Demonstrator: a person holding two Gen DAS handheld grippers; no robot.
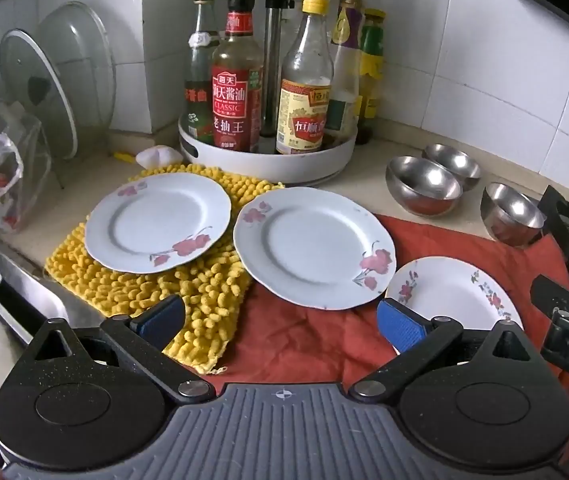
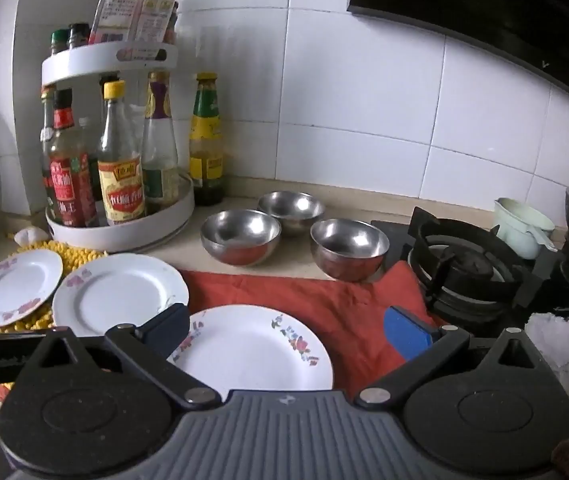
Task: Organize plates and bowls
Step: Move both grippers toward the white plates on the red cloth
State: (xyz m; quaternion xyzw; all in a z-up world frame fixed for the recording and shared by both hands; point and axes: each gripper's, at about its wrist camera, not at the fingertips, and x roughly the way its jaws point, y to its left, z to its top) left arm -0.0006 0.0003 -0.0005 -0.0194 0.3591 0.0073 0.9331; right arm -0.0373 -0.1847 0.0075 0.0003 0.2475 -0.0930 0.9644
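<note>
Three white flowered plates lie on the counter: the left plate point(image 1: 158, 222) point(image 2: 16, 286) on a yellow mat, the middle plate point(image 1: 314, 248) point(image 2: 120, 292) partly on a red cloth, the small right plate point(image 1: 452, 294) point(image 2: 252, 350) on the cloth. Three steel bowls point(image 1: 424, 184) point(image 2: 240, 236), point(image 1: 452, 164) point(image 2: 290, 204), point(image 1: 510, 214) point(image 2: 348, 248) stand behind, upright and apart. My left gripper point(image 1: 280, 322) is open and empty above the cloth's front. My right gripper point(image 2: 288, 332) is open and empty above the small plate.
A white turntable rack point(image 1: 268, 160) point(image 2: 124, 232) of sauce bottles stands at the back. Glass lids point(image 1: 40, 88) lean in a rack at the left, beside a sink point(image 1: 32, 292). A gas stove point(image 2: 468, 268) with a mug point(image 2: 522, 226) lies to the right.
</note>
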